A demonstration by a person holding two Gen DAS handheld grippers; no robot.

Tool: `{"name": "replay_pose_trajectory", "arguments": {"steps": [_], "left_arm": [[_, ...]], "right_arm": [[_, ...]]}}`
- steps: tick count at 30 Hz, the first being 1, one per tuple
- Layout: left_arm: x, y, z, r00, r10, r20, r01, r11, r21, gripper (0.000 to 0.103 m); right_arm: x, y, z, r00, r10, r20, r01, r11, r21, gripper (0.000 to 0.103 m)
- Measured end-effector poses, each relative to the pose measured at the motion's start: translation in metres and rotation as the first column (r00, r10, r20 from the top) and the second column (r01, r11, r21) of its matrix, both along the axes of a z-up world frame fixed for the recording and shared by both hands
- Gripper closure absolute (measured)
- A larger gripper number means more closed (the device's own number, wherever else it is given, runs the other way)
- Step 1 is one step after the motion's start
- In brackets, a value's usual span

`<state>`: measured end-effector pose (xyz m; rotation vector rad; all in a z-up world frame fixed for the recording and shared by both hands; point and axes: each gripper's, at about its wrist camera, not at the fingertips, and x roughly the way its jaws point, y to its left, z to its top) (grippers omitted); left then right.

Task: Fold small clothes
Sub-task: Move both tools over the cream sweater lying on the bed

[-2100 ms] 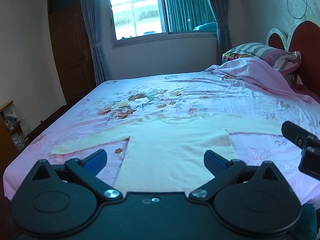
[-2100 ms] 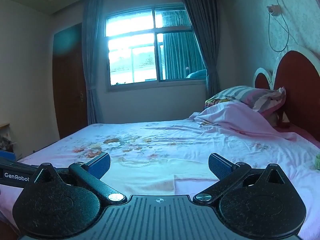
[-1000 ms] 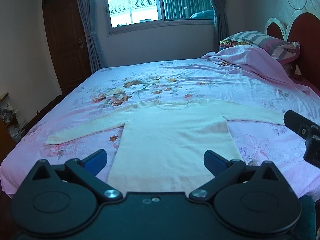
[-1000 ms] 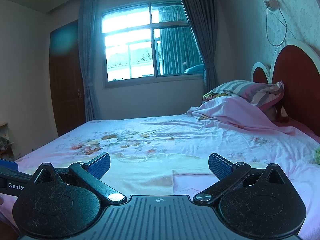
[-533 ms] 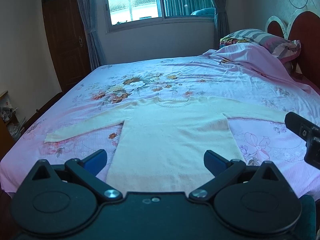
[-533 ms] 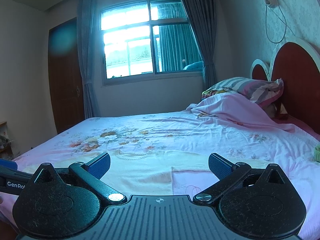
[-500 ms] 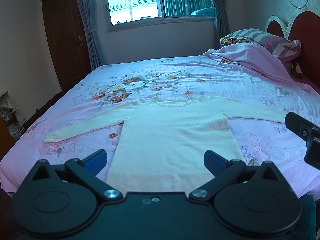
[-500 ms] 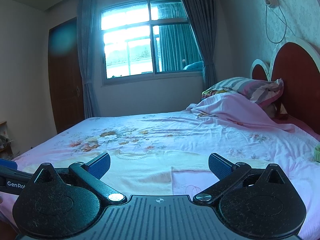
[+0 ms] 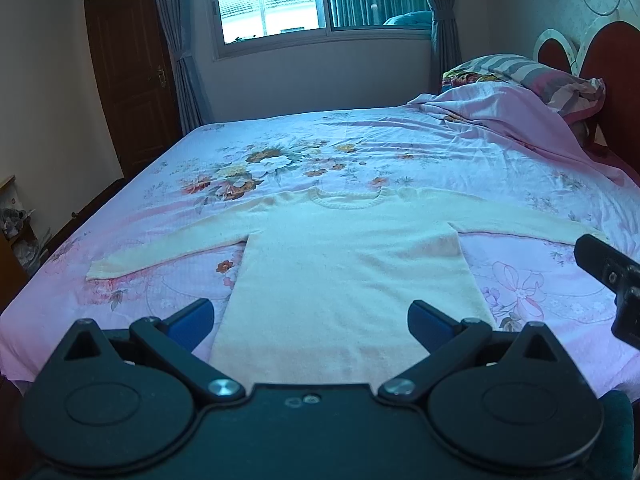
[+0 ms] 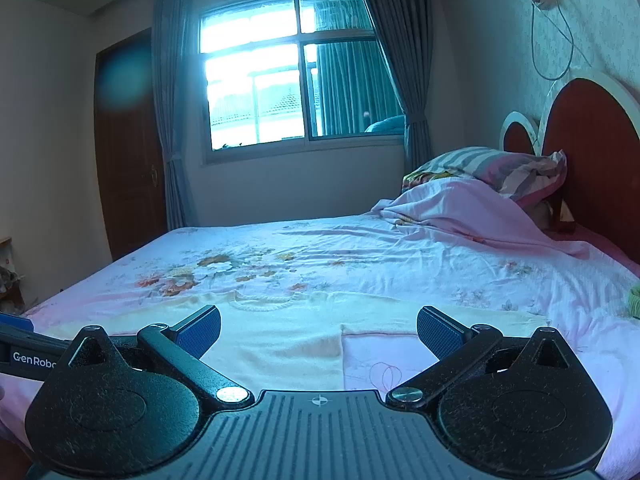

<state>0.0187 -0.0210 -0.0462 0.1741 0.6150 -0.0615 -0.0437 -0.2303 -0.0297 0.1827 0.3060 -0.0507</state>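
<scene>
So, cream sweater spread flat on floral bed, sleeves out.
Left gripper and right gripper both spread wide, empty, hovering above near hem; no containers visible.

A bedroom in a home. A wide bed with a pink floral sheet fills the room, with a striped pillow against a red heart-shaped headboard. A curtained window and a dark wooden door occupy the walls.
</scene>
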Motion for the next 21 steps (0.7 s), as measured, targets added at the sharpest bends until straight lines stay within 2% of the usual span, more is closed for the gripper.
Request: {"name": "replay_pose_trajectory", "arguments": {"steps": [8,21], "left_arm": [[0.011,0.005,-0.007,1.000,0.020,-0.017,-0.020,1.000,0.001,0.002],[0.028,0.011,-0.013,0.999,0.030,-0.033,-0.030,0.999,0.012,0.002]], "right_arm": [[0.003,0.002,-0.006,1.000,0.004,-0.004,-0.004,1.000,-0.027,0.000],[0.019,0.002,-0.019,0.999,-0.001,-0.042,0.001,1.000,-0.006,0.000]]}}
